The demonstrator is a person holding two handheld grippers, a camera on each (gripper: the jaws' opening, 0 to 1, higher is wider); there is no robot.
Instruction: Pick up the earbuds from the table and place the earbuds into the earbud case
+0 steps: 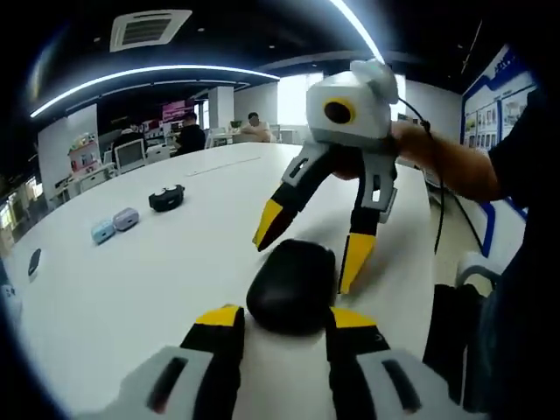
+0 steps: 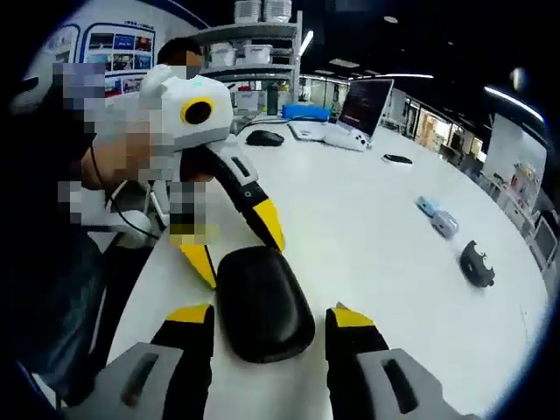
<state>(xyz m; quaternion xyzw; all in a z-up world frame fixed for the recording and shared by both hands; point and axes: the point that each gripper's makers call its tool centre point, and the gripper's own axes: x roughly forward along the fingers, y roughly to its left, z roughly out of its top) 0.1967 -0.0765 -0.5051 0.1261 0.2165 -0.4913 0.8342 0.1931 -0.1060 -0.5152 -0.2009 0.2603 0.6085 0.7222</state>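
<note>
Black and closed, the earbud case (image 1: 293, 285) lies on the white worktop (image 1: 157, 271) between both grippers, left gripper (image 1: 284, 322) and right gripper (image 2: 271, 317) each with jaws spread astride it, probably bracing it for opening; earbuds presumably inside.

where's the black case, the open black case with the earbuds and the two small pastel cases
black case (image 1: 291, 287), left gripper view, middle of its closed lid
open black case (image 1: 166, 199), left gripper view, its body
pastel cases (image 1: 115, 225), left gripper view, where the blue and lilac ones meet

Distant small items (image 1: 114, 225) indistinct
</note>
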